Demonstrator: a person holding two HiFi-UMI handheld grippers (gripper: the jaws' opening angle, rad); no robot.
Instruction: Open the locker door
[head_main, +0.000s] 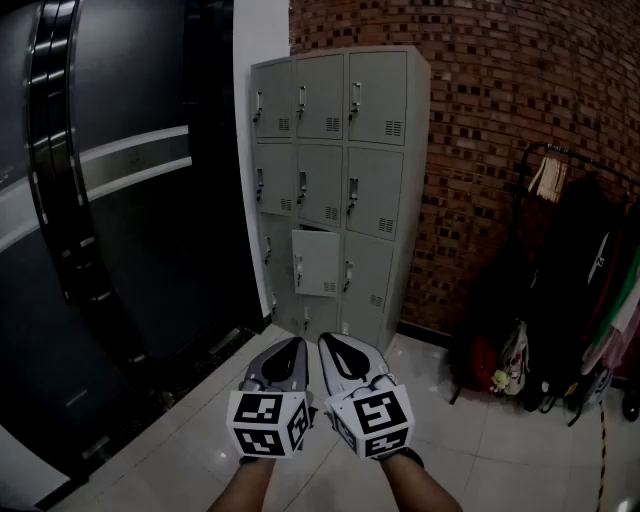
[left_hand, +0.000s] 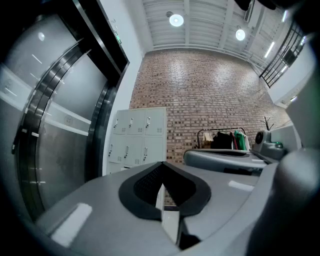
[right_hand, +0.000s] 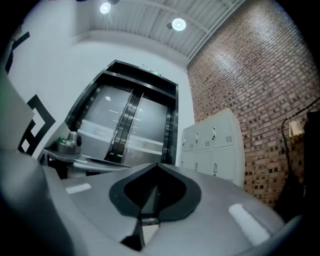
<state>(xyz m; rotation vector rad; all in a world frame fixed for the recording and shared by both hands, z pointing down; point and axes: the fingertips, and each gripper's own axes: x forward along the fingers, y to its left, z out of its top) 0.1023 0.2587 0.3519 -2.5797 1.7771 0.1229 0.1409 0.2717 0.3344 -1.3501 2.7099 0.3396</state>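
A grey locker cabinet with several small doors stands against the brick wall, some way ahead of me. One door in its third row looks paler and slightly ajar; the others sit flush. My left gripper and right gripper hang side by side low in the head view, well short of the lockers. Both are shut with nothing between the jaws. The left gripper looks level toward the cabinet. The right gripper tilts slightly up, with the cabinet to its right.
A dark curved glass wall with black frames fills the left. A red brick wall runs behind the lockers. A clothes rack with dark garments and bags stands at the right. The floor has pale glossy tiles.
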